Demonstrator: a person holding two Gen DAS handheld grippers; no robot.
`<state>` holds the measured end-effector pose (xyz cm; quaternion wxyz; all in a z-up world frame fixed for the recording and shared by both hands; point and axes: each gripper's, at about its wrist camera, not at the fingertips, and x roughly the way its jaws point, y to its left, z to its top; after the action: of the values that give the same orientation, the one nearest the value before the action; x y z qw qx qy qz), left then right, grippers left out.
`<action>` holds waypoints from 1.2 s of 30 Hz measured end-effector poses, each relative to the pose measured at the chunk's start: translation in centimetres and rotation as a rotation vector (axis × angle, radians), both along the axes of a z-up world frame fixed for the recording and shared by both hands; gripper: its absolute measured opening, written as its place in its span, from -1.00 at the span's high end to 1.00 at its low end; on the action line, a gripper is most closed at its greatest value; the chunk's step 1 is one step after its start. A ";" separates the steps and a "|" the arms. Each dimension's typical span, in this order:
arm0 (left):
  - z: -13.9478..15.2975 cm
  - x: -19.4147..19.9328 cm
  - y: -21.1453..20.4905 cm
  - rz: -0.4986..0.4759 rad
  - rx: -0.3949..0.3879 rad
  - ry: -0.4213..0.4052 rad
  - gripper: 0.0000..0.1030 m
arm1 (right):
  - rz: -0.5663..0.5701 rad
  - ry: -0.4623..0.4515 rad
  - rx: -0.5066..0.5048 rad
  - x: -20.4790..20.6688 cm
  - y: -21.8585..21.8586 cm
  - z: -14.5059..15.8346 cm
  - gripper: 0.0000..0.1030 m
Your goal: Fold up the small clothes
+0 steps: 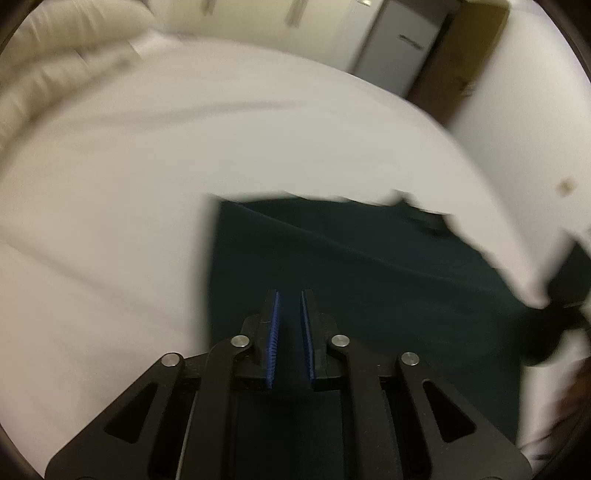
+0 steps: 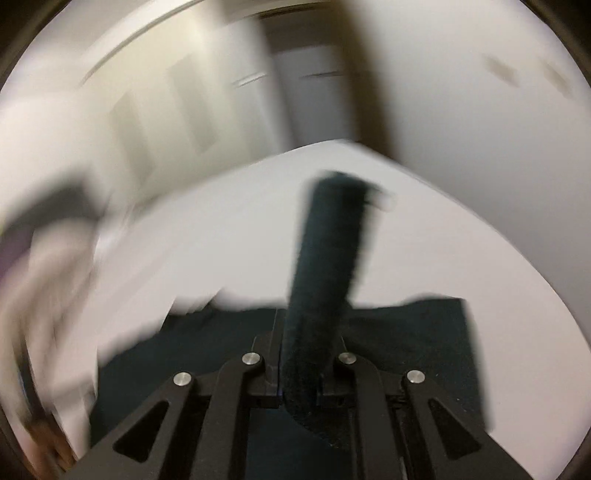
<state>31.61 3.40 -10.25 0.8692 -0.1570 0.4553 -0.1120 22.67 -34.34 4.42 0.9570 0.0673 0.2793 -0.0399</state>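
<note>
A dark teal garment lies flat on the white bed sheet. My left gripper hovers over its near left part, jaws a little apart with nothing between the blue pads. In the right wrist view my right gripper is shut on a fold of the same garment, which stands up between the jaws and hides the fingertips. The rest of the garment lies on the sheet below. The right view is motion-blurred.
White pillows lie at the far left of the bed. Cream cabinets and a grey appliance stand beyond the bed's far edge. A white wall is to the right. A blurred dark shape sits at the right edge.
</note>
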 end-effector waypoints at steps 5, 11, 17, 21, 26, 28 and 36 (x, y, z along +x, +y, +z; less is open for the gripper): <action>-0.8 -1.1 -4.2 -0.114 -0.245 0.077 -0.50 | 0.112 0.186 -0.116 3.5 8.9 -7.9 0.73; -1.6 -1.0 -7.4 -0.150 -0.387 0.142 -0.51 | 0.143 0.211 -0.037 3.1 8.2 -10.6 0.16; -2.6 0.9 -9.4 -0.148 -0.437 0.216 -0.53 | 0.215 0.197 0.064 0.0 8.3 -9.7 -0.48; -3.3 1.5 -10.3 -0.166 -0.457 0.251 -0.53 | 0.212 0.206 0.205 -3.2 5.7 -9.6 -0.48; -3.7 1.7 -13.3 -0.222 -0.409 0.245 -0.53 | 0.129 0.177 0.520 -7.9 -0.4 -10.6 -0.48; -3.7 1.9 -14.1 -0.221 -0.377 0.235 -0.49 | 0.046 0.154 0.630 -9.4 -3.2 -11.0 -0.48; -2.7 2.1 -13.7 -0.206 -0.362 0.200 0.79 | -0.086 0.082 0.953 -11.2 -8.8 -12.2 -0.48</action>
<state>33.75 -10.26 -12.91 0.7615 -0.2734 0.5253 -0.2637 11.49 -43.12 -7.82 0.8053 0.5082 0.3012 0.0505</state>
